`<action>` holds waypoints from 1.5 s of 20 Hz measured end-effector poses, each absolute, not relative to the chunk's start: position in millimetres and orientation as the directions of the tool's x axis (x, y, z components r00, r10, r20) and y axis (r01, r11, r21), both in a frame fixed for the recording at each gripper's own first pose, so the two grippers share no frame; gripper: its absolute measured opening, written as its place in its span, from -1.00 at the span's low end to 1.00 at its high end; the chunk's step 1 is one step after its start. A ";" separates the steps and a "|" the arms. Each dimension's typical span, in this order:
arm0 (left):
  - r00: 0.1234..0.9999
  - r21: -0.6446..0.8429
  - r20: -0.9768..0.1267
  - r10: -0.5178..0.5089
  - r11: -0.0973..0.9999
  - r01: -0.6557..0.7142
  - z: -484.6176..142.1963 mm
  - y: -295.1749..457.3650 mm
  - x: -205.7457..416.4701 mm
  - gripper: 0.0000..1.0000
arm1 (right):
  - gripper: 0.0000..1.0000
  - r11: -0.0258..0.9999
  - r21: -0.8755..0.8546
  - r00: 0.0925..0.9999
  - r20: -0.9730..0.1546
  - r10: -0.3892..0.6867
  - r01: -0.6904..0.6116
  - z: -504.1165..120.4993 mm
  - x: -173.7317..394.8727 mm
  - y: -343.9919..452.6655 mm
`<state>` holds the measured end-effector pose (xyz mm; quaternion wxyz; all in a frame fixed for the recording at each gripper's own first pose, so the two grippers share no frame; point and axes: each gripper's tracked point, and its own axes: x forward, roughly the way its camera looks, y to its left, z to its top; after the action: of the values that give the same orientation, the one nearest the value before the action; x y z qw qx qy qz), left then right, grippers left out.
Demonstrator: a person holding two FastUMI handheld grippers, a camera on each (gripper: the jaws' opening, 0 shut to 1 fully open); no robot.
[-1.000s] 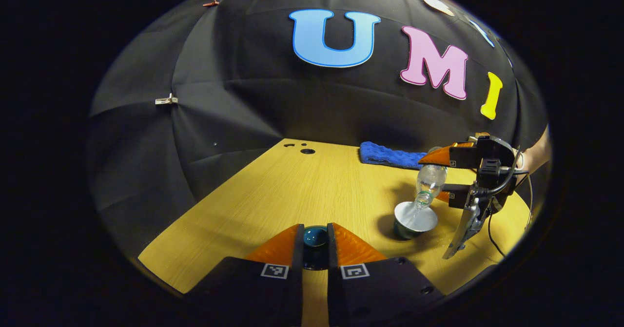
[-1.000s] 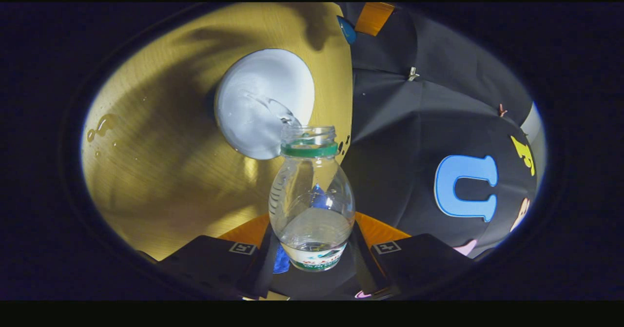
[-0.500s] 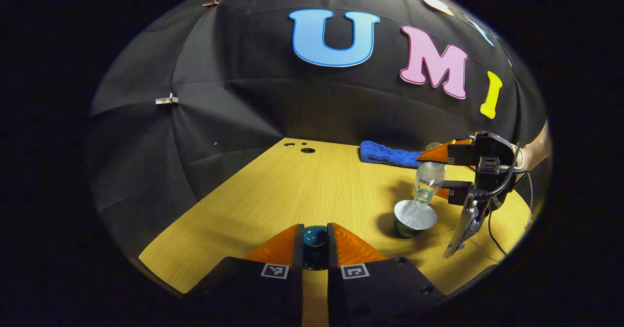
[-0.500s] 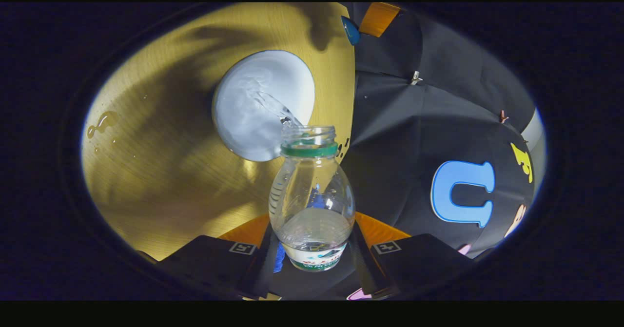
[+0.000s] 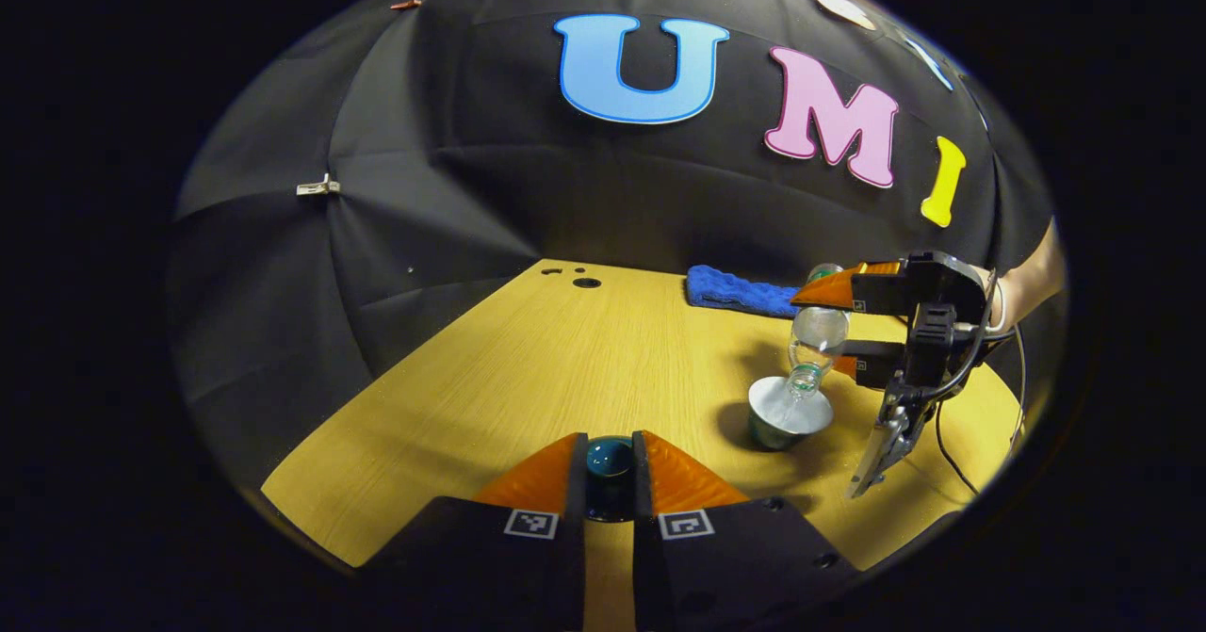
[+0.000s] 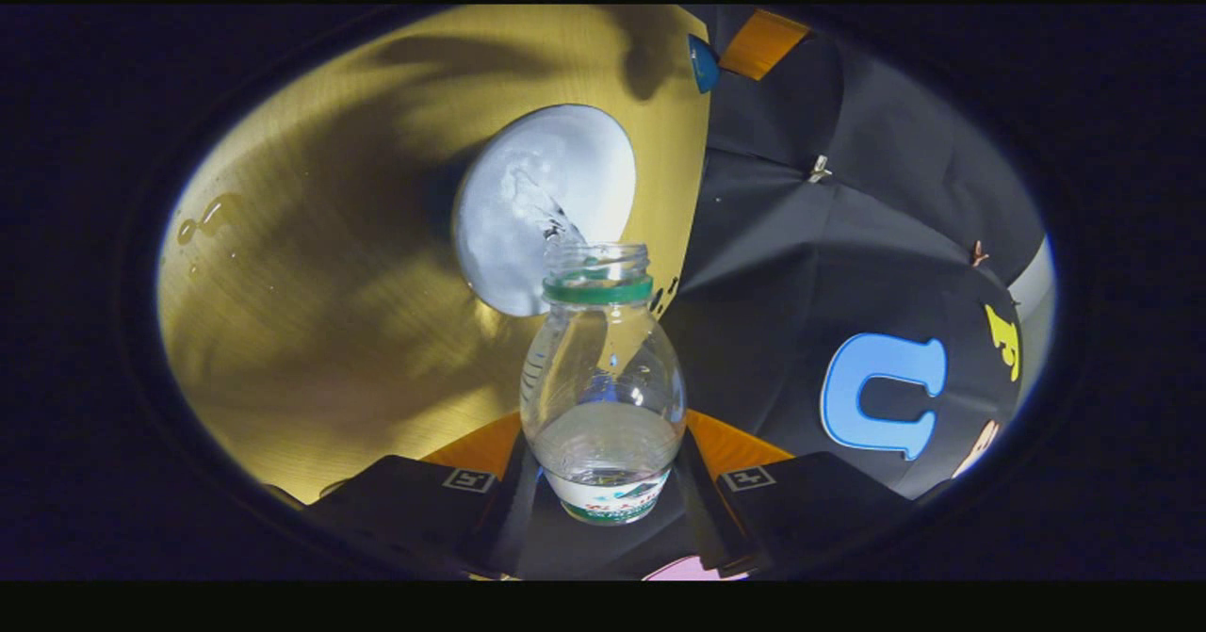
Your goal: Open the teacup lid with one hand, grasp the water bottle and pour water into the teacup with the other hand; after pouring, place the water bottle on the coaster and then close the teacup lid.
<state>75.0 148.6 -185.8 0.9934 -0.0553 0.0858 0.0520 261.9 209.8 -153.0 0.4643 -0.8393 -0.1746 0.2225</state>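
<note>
My left gripper [image 5: 609,444] is shut on the dark teal teacup lid [image 5: 609,461] and holds it above the near edge of the wooden table [image 5: 528,359]. To the right stands the lidless teacup [image 5: 788,412], its white inside [image 6: 542,208] holding water. My right gripper [image 6: 603,429] is shut on the clear water bottle [image 6: 603,397], whose green-ringed neck tips down over the cup. A thin stream of water runs from the mouth into the cup. In the left gripper view, the right gripper [image 5: 834,329] hangs over the cup with the bottle [image 5: 816,331].
A blue cloth mat [image 5: 740,291] lies at the back of the table, behind the cup. Spilled drops of water [image 6: 203,222] sit on the wood beside the cup. Small holes [image 5: 586,283] mark the table's far left corner. A person's forearm [image 5: 1032,279] reaches in from the right.
Water has kept running into the cup. In the right gripper view the cup has slid a little to the right. The left gripper still holds the lid, its view shifted slightly.
</note>
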 end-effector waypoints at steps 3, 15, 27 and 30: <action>0.980 -0.100 -0.174 0.093 0.989 -0.112 -185.6 147.7 74.2 -0.51 | 0.42 -0.521 -0.845 0.834 -0.203 0.513 0.115 -147.4 261.7 212.7; 0.980 -0.093 -0.173 0.099 0.989 -0.117 -186.6 144.3 65.5 -0.51 | 0.42 -0.602 -0.774 0.823 -0.204 0.530 0.196 -143.7 260.1 220.5; 0.981 -0.066 -0.174 0.085 0.993 -0.098 -184.9 127.4 60.4 -0.52 | 0.42 -0.640 -0.730 0.808 -0.215 0.548 0.240 -132.0 260.9 222.1; 0.982 -0.064 -0.170 0.087 0.993 -0.099 -182.1 123.4 58.7 -0.51 | 0.42 -0.640 -0.729 0.810 -0.210 0.548 0.244 -129.7 263.6 222.8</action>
<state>58.7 123.4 -182.1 0.9947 -0.0362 0.0837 0.0467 263.6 222.8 -129.7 0.3600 -0.8805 -0.2248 0.2113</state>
